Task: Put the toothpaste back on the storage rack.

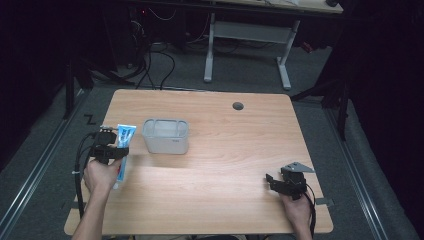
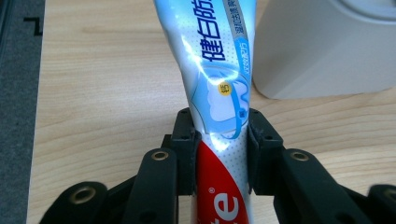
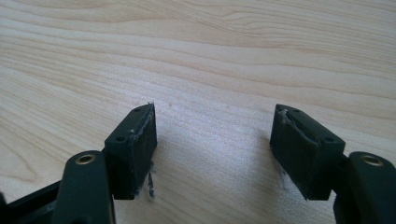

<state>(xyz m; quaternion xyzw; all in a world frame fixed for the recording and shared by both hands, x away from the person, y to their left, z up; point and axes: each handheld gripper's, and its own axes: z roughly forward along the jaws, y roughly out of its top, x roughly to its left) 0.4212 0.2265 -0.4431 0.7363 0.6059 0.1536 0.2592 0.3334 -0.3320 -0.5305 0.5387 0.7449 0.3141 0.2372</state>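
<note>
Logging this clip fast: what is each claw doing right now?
Left claw: closed on the toothpaste tube, beside the plastic container.
Right claw: open, holding nothing, over the table.

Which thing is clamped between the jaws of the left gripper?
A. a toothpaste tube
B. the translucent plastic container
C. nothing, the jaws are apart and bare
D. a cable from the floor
A: in the left gripper view the left gripper has both pads pressed against the toothpaste tube, while the container stands apart beside it.
</note>
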